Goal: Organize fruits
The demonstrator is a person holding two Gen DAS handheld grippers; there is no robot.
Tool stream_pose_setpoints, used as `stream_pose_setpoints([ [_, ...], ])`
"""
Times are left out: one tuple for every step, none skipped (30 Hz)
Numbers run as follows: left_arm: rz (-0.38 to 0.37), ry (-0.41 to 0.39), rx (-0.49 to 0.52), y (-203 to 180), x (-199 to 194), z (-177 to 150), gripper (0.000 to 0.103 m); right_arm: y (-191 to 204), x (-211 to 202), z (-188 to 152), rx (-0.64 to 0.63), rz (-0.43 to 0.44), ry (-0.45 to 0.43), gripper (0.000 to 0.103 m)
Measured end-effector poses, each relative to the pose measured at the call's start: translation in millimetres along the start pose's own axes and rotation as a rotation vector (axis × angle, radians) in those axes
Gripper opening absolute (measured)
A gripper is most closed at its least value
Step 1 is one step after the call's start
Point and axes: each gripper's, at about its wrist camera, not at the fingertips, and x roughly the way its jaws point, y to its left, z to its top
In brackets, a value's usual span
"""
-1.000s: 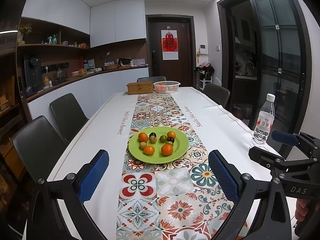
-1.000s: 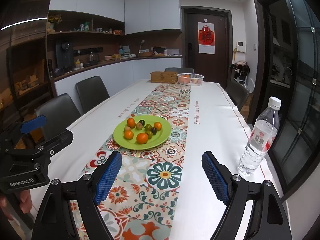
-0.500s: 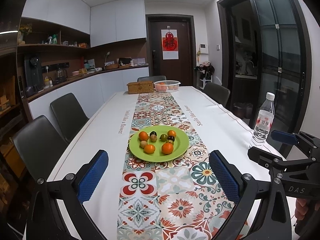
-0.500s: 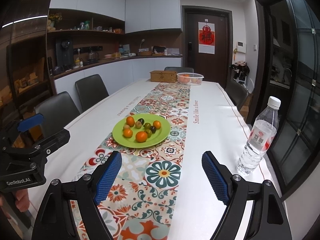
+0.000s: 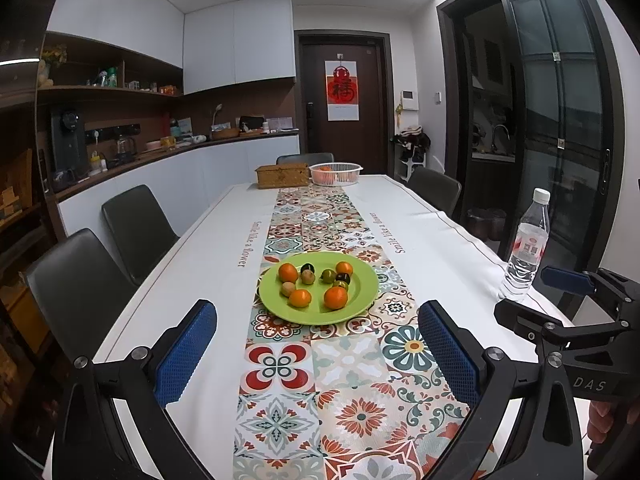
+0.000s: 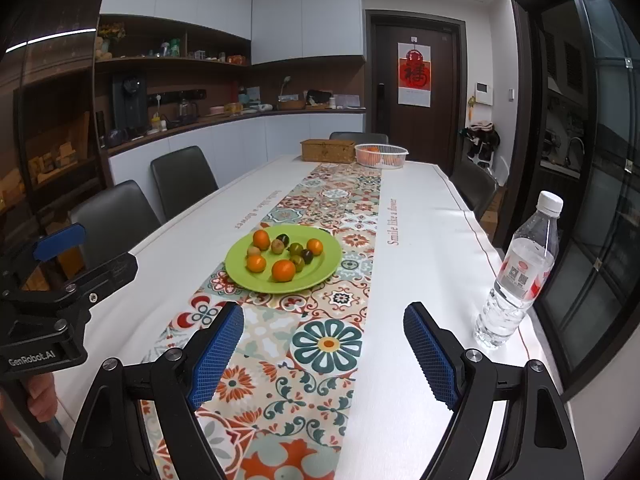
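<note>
A green plate (image 5: 362, 300) (image 6: 320, 268) lies on the patterned runner in the middle of the long table. On it are several small fruits: oranges (image 5: 335, 297) (image 6: 283, 270), dark green ones (image 5: 329, 275) and brownish ones (image 5: 307, 277). My left gripper (image 5: 318, 354) hovers open above the near runner, short of the plate, with nothing between its blue pads. My right gripper (image 6: 323, 354) is open too, empty, also nearer than the plate. Each gripper shows at the edge of the other's view.
A white basket (image 5: 335, 174) (image 6: 381, 156) with oranges and a wicker box (image 5: 283, 175) stand at the table's far end. A water bottle (image 5: 525, 246) (image 6: 518, 276) stands near the right edge. Dark chairs (image 5: 136, 226) line both sides.
</note>
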Motion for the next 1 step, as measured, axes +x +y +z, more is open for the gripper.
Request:
stream_pose_setpoints([
  [0.001, 0.002, 0.0, -0.3, 0.5, -0.5, 0.103, 0.1, 0.1, 0.1, 0.0, 0.0, 0.001, 0.083],
])
